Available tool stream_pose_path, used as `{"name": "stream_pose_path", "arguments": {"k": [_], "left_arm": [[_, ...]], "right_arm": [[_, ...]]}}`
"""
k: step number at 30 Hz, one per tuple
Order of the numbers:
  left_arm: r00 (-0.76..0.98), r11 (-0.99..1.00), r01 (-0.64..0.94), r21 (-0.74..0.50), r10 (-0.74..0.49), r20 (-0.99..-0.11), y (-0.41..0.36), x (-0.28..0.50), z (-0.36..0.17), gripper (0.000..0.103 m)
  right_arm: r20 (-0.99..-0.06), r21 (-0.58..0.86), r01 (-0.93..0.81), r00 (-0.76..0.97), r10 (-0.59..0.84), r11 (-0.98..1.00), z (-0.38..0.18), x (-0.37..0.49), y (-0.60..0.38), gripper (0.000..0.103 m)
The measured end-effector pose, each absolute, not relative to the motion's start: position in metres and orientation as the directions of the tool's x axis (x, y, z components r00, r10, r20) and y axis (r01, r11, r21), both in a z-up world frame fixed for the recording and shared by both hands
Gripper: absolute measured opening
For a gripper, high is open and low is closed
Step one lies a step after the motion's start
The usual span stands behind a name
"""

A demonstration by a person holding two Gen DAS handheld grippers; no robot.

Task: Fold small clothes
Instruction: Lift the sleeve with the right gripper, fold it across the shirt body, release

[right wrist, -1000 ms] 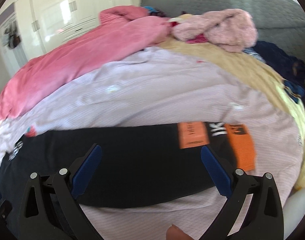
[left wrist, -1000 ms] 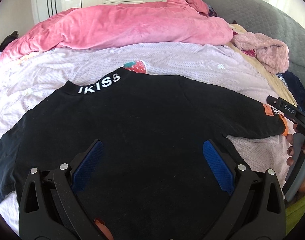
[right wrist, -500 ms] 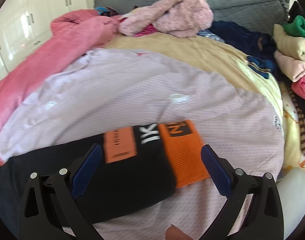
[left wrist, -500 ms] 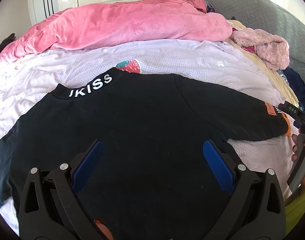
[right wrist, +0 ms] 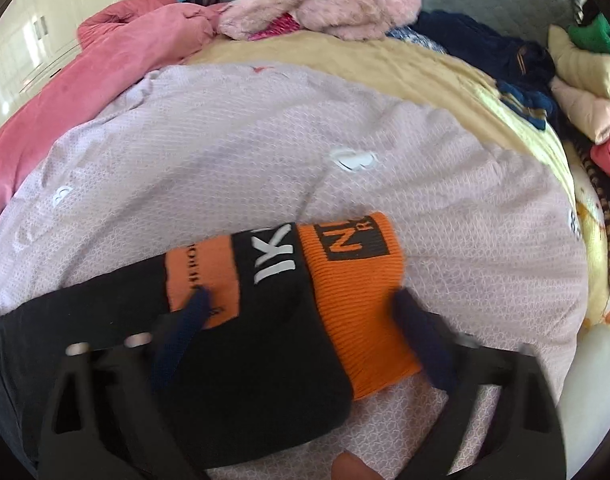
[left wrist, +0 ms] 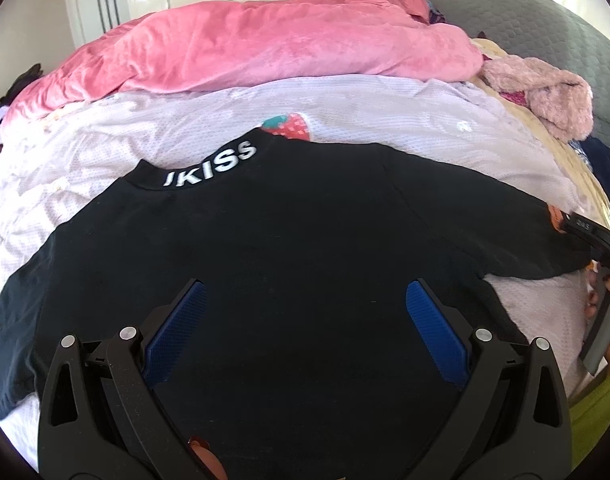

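Your right gripper (right wrist: pixel 301 300) is closing around the orange cuff (right wrist: pixel 357 300) of the black top (left wrist: pixel 289 264), its blurred fingers straddling the sleeve end; whether the pads press the fabric yet is unclear. Your left gripper (left wrist: pixel 305 304) hangs spread wide above the top's back, gripping nothing. The top lies flat on the lilac blanket (left wrist: pixel 345 116).

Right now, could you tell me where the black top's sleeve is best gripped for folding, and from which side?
Grip the orange cuff at the sleeve's free end, coming from above across its width. It lies flat and outstretched on the lilac sheet, and the right gripper is already closing there, one finger on each side.
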State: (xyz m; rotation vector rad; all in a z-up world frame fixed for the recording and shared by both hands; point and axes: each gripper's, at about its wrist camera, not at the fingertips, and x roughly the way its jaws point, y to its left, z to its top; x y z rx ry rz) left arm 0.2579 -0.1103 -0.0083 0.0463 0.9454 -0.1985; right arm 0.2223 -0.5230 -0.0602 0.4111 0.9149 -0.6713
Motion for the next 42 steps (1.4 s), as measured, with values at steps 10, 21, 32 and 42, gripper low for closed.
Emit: {"name": "stream_pose_path", "arguments": {"k": [10,21,32,42], "left_arm": [[0.557,0.985,0.158,-0.068,-0.146,-0.818,-0.091,0.25,-0.013,0.094],[0.56,0.991,0.111,-0.079,-0.128,-0.818,-0.064,0.239,-0.011,0.094],[0.553,0.993,0.074,-0.096,-0.121,-0.824,-0.047,0.234,-0.013,0.094],[0.515,0.981,0.123,-0.152,-0.194,-0.835,-0.075,0.237,-0.016,0.094]], "right_arm": [[-0.746,0.223,0.527,0.634,-0.204,0.82,-0.026,0.225,-0.492,0.011],[-0.621,0.326,0.101,0.773,0.132,0.94,0.02,0.241,-0.362,0.011],[-0.58,0.401,-0.152,0.721,0.379,0.903,0.023,0.237,-0.295,0.024],[-0.608,0.297,-0.011,0.769,0.198,0.955,0.032,0.23,-0.341,0.039]]}}
